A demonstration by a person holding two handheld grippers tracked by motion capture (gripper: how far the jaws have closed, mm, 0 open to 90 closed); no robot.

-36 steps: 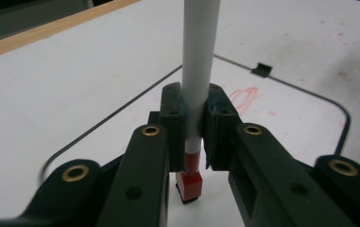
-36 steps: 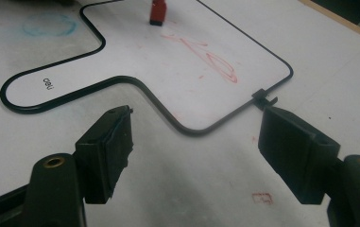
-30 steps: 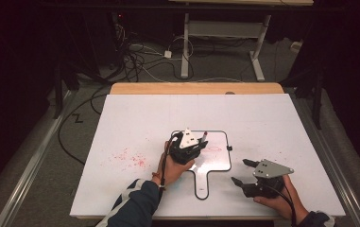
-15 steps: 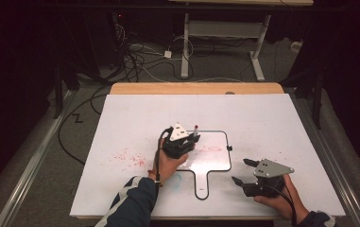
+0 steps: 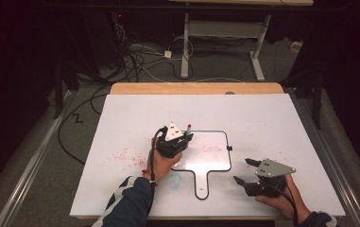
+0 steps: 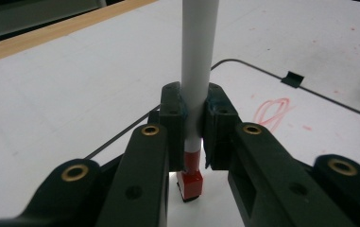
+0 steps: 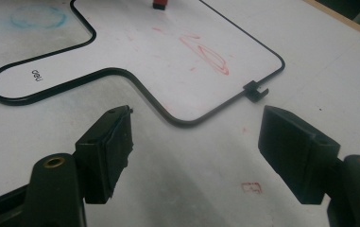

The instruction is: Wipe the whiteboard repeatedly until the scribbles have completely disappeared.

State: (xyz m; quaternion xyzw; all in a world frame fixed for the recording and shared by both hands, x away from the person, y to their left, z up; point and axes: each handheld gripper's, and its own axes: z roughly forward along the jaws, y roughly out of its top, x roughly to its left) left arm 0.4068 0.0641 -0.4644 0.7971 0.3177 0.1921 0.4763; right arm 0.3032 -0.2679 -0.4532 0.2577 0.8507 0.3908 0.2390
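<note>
A small whiteboard (image 5: 215,163) with a black rim and a handle lies flat on the white table, and it is also in the right gripper view (image 7: 135,52). A red scribble (image 5: 211,148) marks its face. My left gripper (image 5: 185,138) is over the board's left edge, shut on a white marker (image 6: 197,61) held upright. The marker's red end (image 6: 190,182) hangs just above the surface. My right gripper (image 5: 242,170) rests near the table's front right, beside the board's handle. It is open with nothing between its jaws (image 7: 196,127).
A faint blue scribble (image 5: 175,178) and red specks (image 5: 123,156) stain the table sheet left of the board's handle. A small black clip (image 7: 255,90) sits on the board's right rim. The table's wooden far edge (image 5: 196,88) borders a floor with cables.
My left gripper has slid to the left with the marker, from over the board's middle to its left edge, uncovering the red scribble. The right gripper has stayed put.
</note>
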